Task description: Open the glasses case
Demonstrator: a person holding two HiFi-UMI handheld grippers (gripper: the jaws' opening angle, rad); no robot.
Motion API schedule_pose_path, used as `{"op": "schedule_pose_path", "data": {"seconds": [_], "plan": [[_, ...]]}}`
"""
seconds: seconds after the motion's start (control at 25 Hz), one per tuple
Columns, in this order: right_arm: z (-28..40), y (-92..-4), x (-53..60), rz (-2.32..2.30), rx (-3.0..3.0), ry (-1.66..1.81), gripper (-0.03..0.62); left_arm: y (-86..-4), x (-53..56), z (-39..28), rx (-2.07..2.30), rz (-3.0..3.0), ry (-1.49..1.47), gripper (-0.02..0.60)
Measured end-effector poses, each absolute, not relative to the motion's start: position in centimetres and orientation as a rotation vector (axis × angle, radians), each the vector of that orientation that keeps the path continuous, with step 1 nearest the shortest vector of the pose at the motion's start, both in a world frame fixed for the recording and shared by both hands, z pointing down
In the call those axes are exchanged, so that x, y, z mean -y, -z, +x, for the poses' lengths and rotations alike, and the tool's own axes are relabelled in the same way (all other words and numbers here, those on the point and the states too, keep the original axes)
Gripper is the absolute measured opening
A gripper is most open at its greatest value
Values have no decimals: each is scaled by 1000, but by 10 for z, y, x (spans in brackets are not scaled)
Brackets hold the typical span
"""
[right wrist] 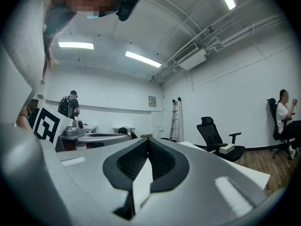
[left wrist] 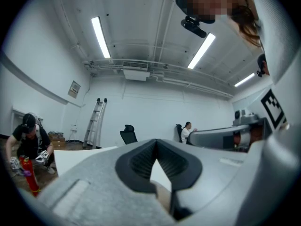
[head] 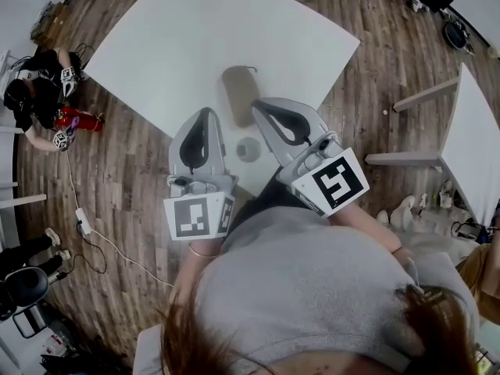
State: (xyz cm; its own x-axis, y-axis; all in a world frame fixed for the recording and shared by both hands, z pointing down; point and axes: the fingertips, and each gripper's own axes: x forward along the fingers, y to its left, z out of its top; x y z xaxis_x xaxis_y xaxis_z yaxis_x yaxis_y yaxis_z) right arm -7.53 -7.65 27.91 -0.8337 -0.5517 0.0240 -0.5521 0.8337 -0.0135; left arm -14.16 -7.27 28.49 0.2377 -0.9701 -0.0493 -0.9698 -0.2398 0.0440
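Plainly, both pairs of jaws are pressed together with nothing between them: the left gripper (left wrist: 156,141) and the right gripper (right wrist: 147,138) each show their pads meeting at the tip. Just ahead of them the glasses case (head: 240,94) lies near the counter's (head: 195,37) near edge, with the right gripper's tip close by its side and a small grey disc (head: 248,148) nearer in. The case looks like a hard, light, smooth shell that is likely to skate if pushed, so one gripper should pin the base while the other lifts the lid at the long seam. Which side carries the seam or the hinge cannot be made out, and neither gripper view clearly shows the case.
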Motion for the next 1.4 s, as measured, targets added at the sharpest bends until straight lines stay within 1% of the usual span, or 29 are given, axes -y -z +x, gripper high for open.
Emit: {"op": "schedule_pose_path", "data": {"seconds": [0.44,0.48,0.64,0.76,0.84,0.88,0.96,1.08,1.24,1.28,1.4], "plan": [[-87,-291,144,844,2984,-83,3,-310,140,-151,1907,2391,16,12],[-88,-293,151,838,2983,-90,3,-315,146,-152,1901,2375,3,37],[-91,-296,174,818,2988,-119,3,-338,167,-159,1885,2291,-65,189],[-93,-298,187,806,2996,-146,3,-361,178,-161,1842,2211,-101,247],[-95,-302,194,801,2995,-163,3,-386,185,-159,1777,2154,-159,307],[-96,-303,197,798,2994,-170,3,-399,187,-157,1742,2127,-190,327],[-98,-307,200,795,2993,-182,3,-422,189,-155,1682,2079,-234,341],[-98,-311,201,795,2990,-200,3,-442,191,-152,1616,2030,-251,345],[-93,-316,205,804,2986,-226,4,-461,196,-142,1549,1991,-313,350],[-92,-316,206,807,2986,-228,3,-464,197,-140,1541,1984,-319,365],[-92,-314,208,817,2989,-226,3,-465,202,-134,1482,1990,-316,365]]}}
